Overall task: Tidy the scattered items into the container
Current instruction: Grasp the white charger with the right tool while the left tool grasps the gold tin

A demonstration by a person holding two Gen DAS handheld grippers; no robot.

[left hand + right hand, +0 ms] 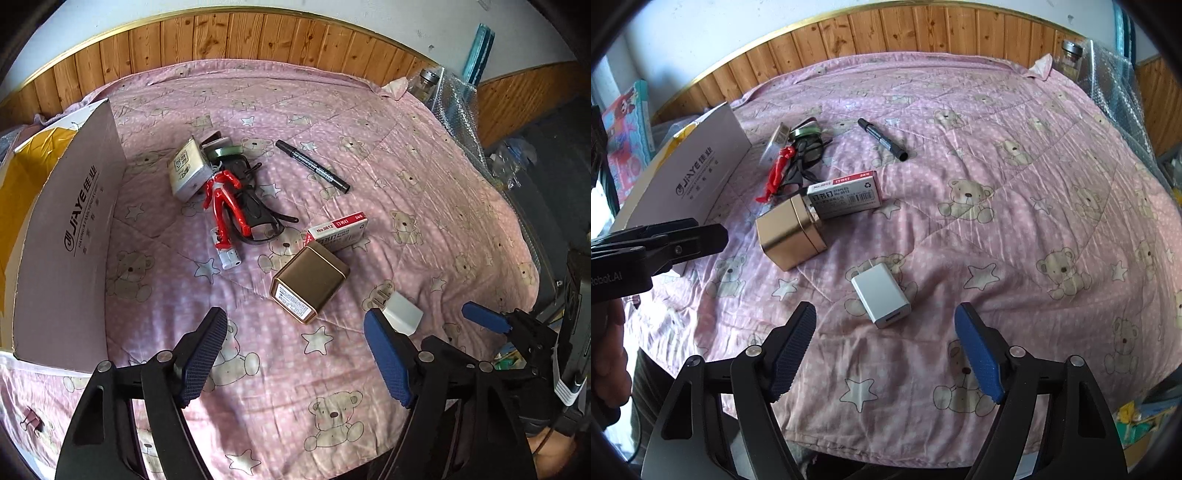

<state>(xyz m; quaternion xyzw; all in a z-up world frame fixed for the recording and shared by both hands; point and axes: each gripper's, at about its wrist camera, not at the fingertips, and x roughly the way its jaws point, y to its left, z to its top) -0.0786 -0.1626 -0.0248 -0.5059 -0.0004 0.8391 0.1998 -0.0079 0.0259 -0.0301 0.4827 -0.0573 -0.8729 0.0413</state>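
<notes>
Both hand-held grippers hover over the near edge of the bed (1015, 155), and neither holds anything. The left hand-held gripper (295, 354) stands wide, as does the right hand-held gripper (886, 350). The box (70, 229) sits at the left edge with its flap raised. Nothing appears to be packed yet, though its inside is barely seen.

The charger (881, 299) lies just ahead of the right fingers, apart from the rest. The tin (308, 282) lies on its side, touching the staples (338, 230). Toward the far left a red figure (225, 206) lies on top of glasses (258, 218), beside a white case (186, 171). The marker (312, 165) lies alone.

The soft quilt is the main risk: pressing down on the charger would likely sink it and let the pads close on cloth. The smooth tin could slip or roll from a shallow grip. Pulling the figure may drag the glasses along. The raised flap could catch an item on the way in.
</notes>
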